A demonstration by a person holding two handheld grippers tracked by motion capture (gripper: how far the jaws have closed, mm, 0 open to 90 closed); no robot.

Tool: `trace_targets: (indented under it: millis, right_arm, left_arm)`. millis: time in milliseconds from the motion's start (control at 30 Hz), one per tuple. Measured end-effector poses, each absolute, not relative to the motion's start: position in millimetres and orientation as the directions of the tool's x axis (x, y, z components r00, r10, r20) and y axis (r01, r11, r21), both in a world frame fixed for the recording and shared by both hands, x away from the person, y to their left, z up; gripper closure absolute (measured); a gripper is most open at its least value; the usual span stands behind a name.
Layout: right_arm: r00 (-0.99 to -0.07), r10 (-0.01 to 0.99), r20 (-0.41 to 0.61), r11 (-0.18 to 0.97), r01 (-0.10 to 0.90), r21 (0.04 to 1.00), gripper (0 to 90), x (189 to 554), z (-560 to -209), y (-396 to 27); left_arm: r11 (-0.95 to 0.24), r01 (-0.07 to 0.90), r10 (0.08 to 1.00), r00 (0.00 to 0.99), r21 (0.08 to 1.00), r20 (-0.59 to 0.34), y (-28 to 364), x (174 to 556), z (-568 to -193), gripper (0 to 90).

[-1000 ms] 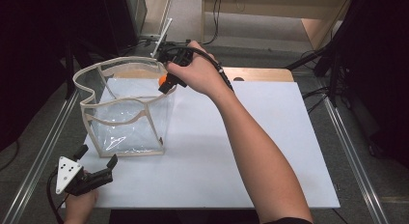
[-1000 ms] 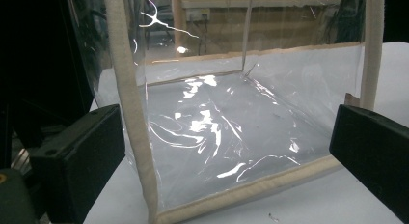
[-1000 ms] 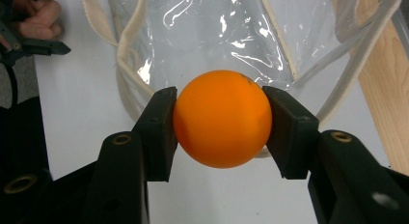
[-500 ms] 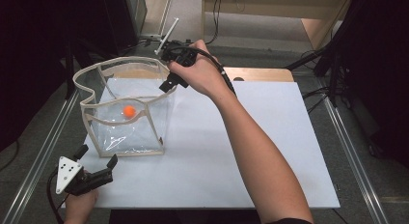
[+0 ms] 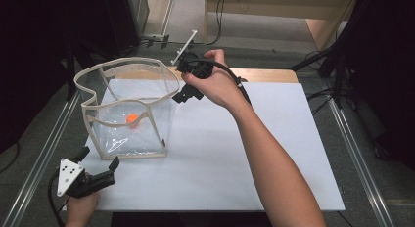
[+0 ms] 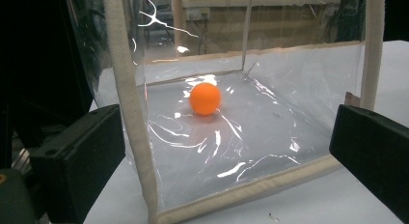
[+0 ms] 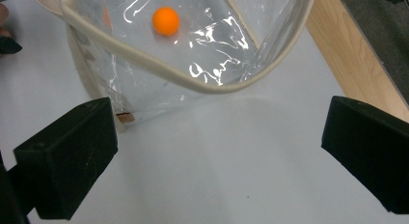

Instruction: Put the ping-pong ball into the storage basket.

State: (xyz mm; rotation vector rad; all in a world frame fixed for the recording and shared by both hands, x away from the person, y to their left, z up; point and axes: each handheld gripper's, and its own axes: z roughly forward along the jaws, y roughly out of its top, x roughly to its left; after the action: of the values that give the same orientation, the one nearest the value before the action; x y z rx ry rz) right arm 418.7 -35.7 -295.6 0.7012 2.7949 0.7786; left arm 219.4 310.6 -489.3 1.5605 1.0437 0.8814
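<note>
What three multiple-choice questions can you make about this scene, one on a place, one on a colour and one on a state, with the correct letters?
1. Where is the ball?
A. on the floor of the clear bag
B. between the jaws of the right gripper
C. on the white table beside the bag

2. What colour is the ball?
A. green
B. orange
C. white

3. How do the right gripper's jaws stand?
A. shut on the ball
B. shut on the bag's rim
C. open, nothing between them

Answers: 1 A, the left gripper view shows the ball lying inside, on the bag's bottom. 2 B, it is orange in every view. 3 C, the right gripper view shows the jaws wide apart, just opened, with nothing between them.
</note>
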Motion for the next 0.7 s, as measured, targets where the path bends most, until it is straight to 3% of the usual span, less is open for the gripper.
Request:
trace_targets:
  millis: [700]
  right_arm:
    - [-0.878,0.479,0.008,0.741,0.409,0.532,0.0,396,-326,-66]
  left_arm:
    - [-0.114,0.190,0.934,0.356,0.975,0.040,310,219,-489,0.0]
